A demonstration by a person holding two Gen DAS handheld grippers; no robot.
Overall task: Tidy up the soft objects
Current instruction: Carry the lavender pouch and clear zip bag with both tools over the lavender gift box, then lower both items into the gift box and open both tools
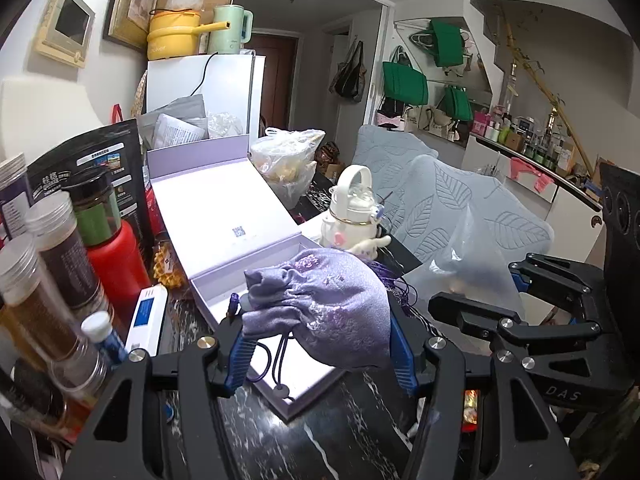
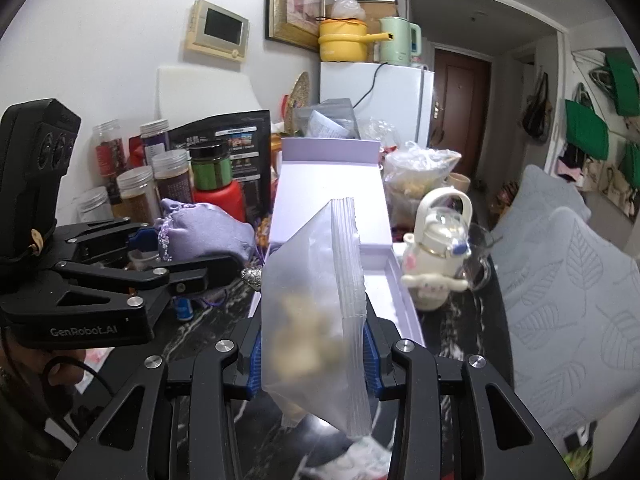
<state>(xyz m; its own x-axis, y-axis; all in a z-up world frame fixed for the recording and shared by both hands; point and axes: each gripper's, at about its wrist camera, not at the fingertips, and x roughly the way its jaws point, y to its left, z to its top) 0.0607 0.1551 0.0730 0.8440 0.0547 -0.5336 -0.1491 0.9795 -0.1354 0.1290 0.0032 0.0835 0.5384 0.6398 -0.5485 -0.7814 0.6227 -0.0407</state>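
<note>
Frosted zip bag (image 2: 316, 304) pinched in right jaws; left gripper (image 2: 192, 256) reads "GenRobot.AI".

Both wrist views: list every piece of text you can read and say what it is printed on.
"GenRobot.AI": on the body of the left gripper, seen in the right wrist view.
"DAS": on the body of the right gripper, seen in the left wrist view; possibly part of a longer word.
Black pouch: printed panels and characters, too small to read.
Yellow pot: lettering, blurred.
White box: small printed code, unreadable.
</note>
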